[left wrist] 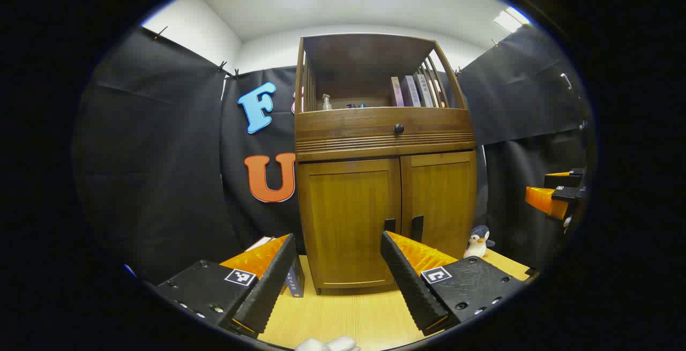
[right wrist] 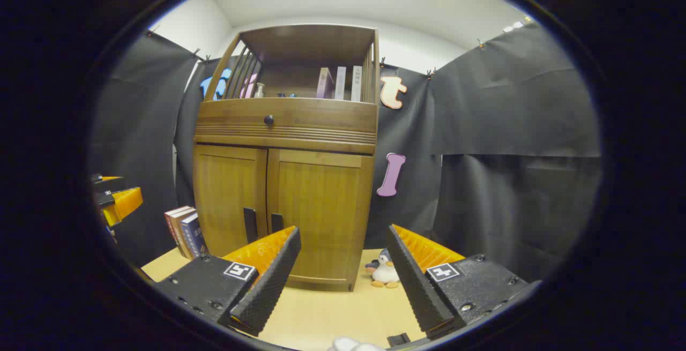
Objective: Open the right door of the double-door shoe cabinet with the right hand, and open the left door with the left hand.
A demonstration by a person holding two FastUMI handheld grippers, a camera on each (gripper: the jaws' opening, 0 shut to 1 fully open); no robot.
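Shoe cabinet [right wrist: 284, 179] honey-brown wood, black handles; fingers [right wrist: 268, 281] black, ribbed, orange-backed; penguin toy [right wrist: 383, 273] grey-white

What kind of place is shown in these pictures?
Probably a staged recording booth, not a real home: black cloth walls clipped up around a wooden shoe cabinet standing on a table.

The shoe cabinet [left wrist: 383, 179] is a tall brown wooden piece standing upright on the light wooden desk [left wrist: 348, 316] against the black cloth wall, with an open slatted shelf on top and a drawer with 1 dark knob beneath it. Its left door [left wrist: 348, 219] and right door [left wrist: 439, 201] are both closed, flush, each with 1 dark vertical handle near the centre seam.
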